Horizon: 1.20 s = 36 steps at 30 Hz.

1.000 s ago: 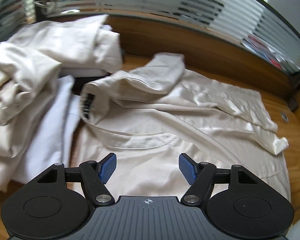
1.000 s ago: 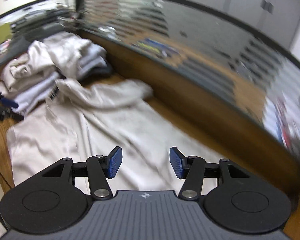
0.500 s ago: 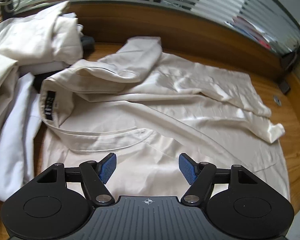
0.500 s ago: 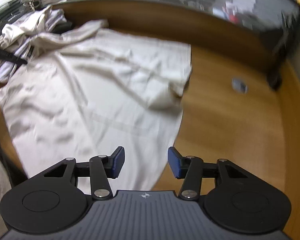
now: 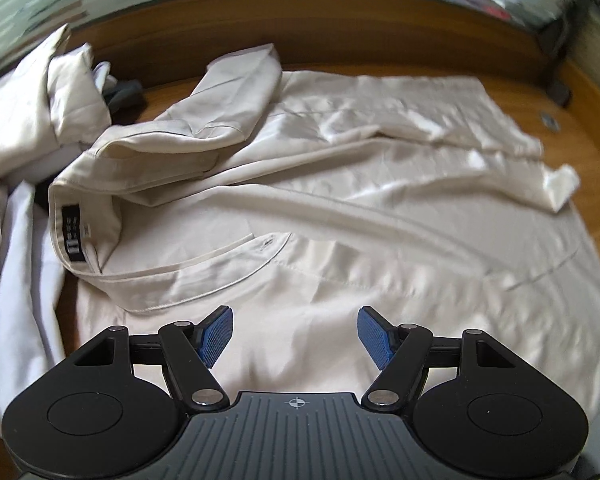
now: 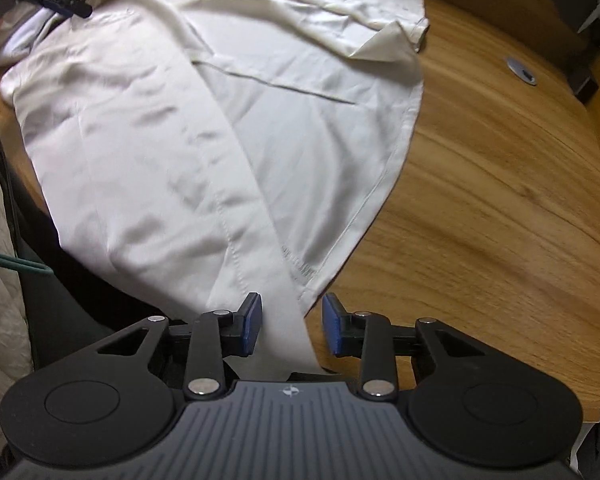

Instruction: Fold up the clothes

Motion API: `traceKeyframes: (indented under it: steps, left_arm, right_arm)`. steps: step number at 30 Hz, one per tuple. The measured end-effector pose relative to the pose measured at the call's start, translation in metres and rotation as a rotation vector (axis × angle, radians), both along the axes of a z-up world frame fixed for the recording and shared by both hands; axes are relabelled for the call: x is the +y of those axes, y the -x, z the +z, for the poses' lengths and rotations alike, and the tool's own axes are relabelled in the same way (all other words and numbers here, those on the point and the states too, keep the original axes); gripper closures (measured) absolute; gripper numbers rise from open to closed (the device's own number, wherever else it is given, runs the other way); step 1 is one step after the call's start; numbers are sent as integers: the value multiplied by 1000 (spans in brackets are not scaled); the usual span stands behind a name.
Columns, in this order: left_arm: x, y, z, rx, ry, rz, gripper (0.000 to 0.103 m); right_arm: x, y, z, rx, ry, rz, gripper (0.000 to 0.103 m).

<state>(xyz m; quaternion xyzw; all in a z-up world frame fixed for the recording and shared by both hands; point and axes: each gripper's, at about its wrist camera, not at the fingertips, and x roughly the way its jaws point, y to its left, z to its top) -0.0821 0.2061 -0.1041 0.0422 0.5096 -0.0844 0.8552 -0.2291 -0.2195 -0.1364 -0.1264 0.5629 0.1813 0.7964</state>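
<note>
The cream shirt (image 5: 340, 216) is lying spread out on the wooden desk (image 6: 500, 184), collar end toward the pile of other garments (image 5: 28, 120), with one sleeve (image 5: 228, 96) folded back over the shoulder area. A black neck label (image 5: 71, 232) is showing inside the collar. In the right wrist view, the shirt (image 6: 180, 120) is lying with its lower hem corner running toward the camera.

The left gripper (image 5: 296, 336) is hovering over the shirt body below the collar, jaws standing wide, with nothing gripped between the blue pads (image 5: 217, 334).

The right gripper (image 6: 290, 330) is pointing steeply down at the hem corner. Its jaws have just been closing and are standing at a narrow gap; the fabric corner is lying between them, but the pads (image 6: 251, 326) are not yet pressing it from both sides.

A round metal grommet (image 6: 522, 70) is sitting in the desk beyond the shirt.
</note>
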Motion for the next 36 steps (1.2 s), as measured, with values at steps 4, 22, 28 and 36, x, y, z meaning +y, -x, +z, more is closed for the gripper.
traceKeyframes:
  steps: [4, 22, 28, 36]
  left_arm:
    - [8, -10, -10, 1, -35, -20, 32]
    - [13, -84, -45, 30, -58, -157, 50]
    - [15, -81, -46, 7, -53, -161, 49]
    - [15, -62, -38, -49, -35, -138, 95]
  right_arm:
    - [4, 1, -3, 4, 4, 3, 97]
    - [18, -19, 48, -110, 76, -45, 102]
    - [20, -31, 56, -134, 99, -61, 102]
    - [23, -55, 68, -166, 146, -65, 102]
